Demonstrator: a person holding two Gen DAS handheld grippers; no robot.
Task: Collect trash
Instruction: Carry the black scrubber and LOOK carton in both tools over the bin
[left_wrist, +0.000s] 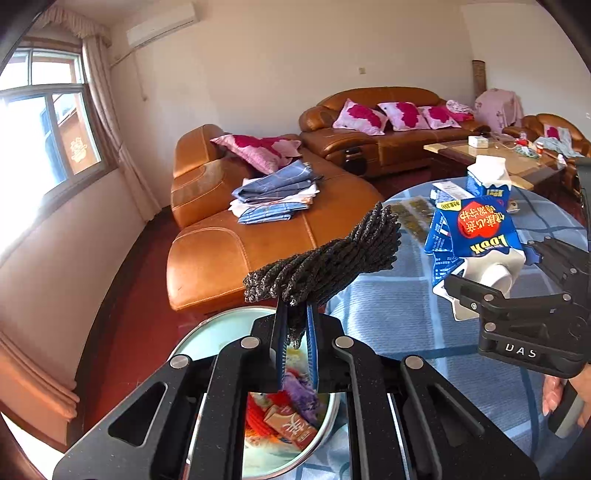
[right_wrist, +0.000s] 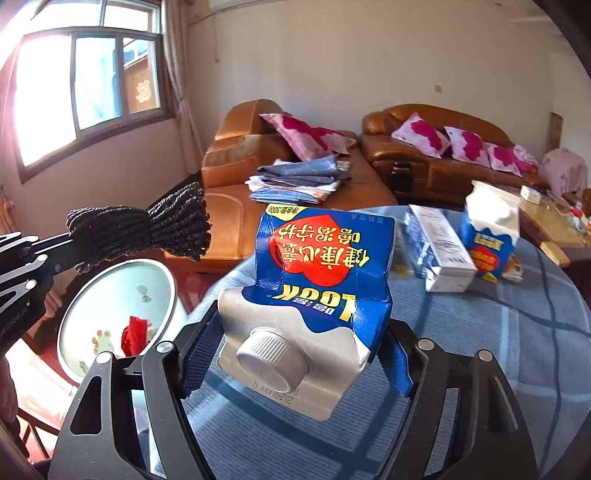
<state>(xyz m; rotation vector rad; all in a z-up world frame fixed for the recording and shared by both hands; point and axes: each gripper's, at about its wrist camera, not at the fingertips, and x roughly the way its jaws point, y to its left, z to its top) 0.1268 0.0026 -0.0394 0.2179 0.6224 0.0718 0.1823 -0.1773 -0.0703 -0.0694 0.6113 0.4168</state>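
My left gripper (left_wrist: 295, 332) is shut on a dark, ribbed, glittery cloth bundle (left_wrist: 325, 258), which hangs above a round enamel basin (left_wrist: 207, 332) beside the table. The basin holds red and printed wrappers. In the right wrist view the same cloth (right_wrist: 147, 229) juts from the left gripper (right_wrist: 74, 240) over the basin (right_wrist: 110, 295). My right gripper (right_wrist: 299, 360) is shut on a crumpled blue and white milk carton (right_wrist: 325, 258), its white cap facing the camera, held over the table edge. That carton (left_wrist: 472, 236) also shows in the left wrist view, in the right gripper (left_wrist: 495, 269).
The round table (right_wrist: 480, 332) has a blue checked cloth. On it stand another blue and white carton (right_wrist: 491, 236) and a white box (right_wrist: 439, 243) lying flat. An orange leather sofa (left_wrist: 229, 251) with folded laundry stands behind the basin. A hand (left_wrist: 554, 398) grips the right handle.
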